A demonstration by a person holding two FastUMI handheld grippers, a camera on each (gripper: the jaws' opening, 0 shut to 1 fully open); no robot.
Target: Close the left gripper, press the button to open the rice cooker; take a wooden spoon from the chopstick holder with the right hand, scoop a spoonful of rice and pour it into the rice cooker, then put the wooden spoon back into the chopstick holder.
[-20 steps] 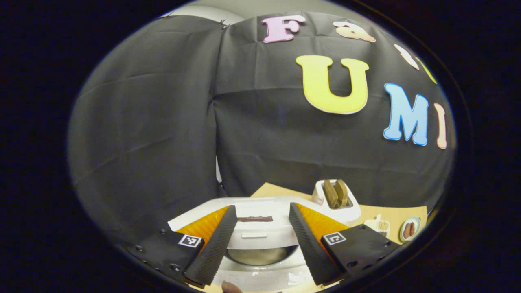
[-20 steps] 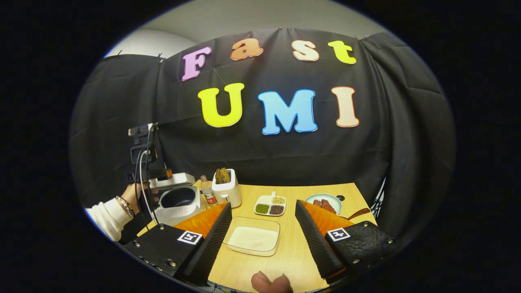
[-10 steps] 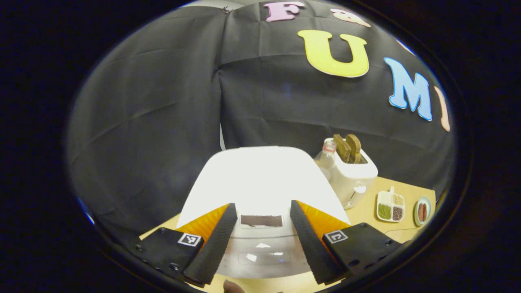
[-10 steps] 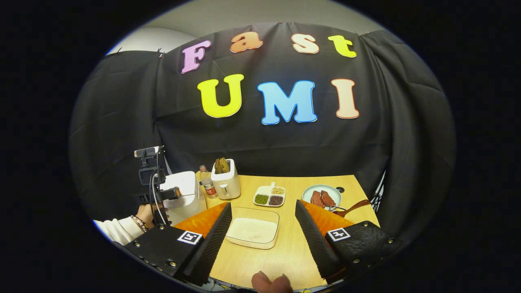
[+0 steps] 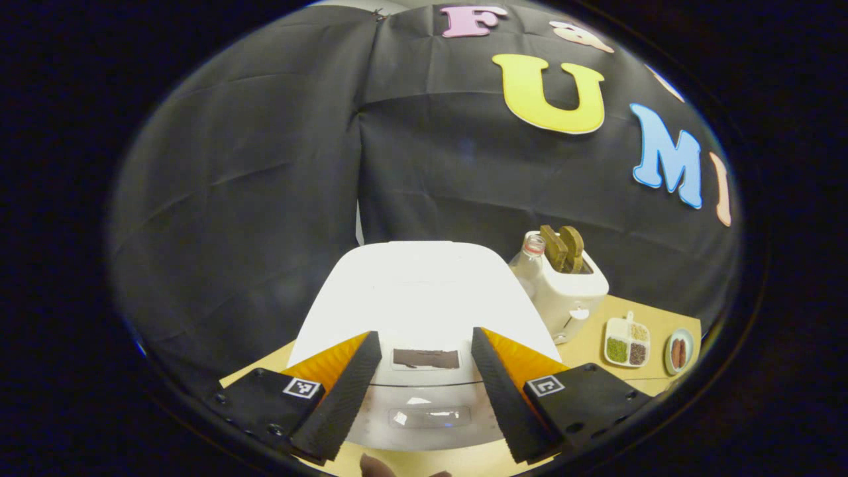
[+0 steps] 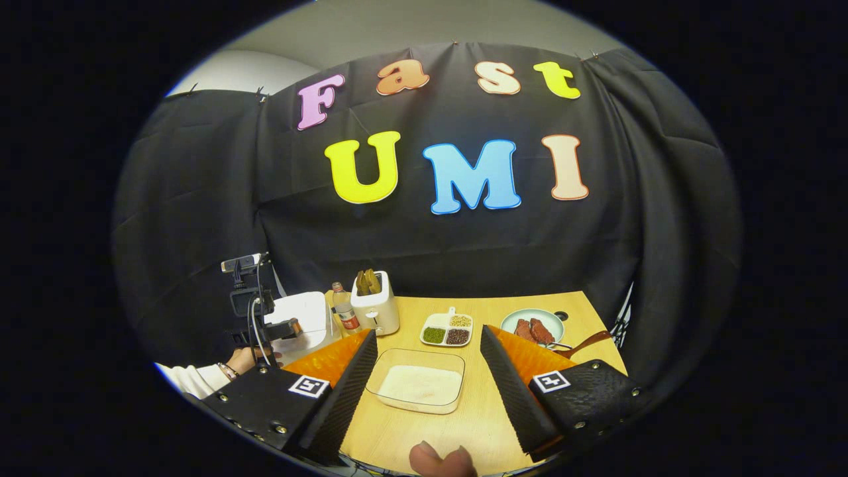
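Observation:
The white rice cooker stands with its lid down, a dark strip and a clear button on its front. My left gripper is open, its fingers on either side of that front, touching nothing. The cooker also appears far left in the right gripper view, with a hand before it. The white chopstick holder holds wooden spoons. My right gripper hangs open above a glass dish of rice.
A bottle stands between cooker and holder. A divided dish of beans and a plate of meat sit farther back on the wooden table. A wooden-handled utensil lies by the plate.
One second ago the cooker's lid was up and the inner pot showed; the lid is now down. The left gripper has sunk to the cooker's front. The right gripper barely moved.

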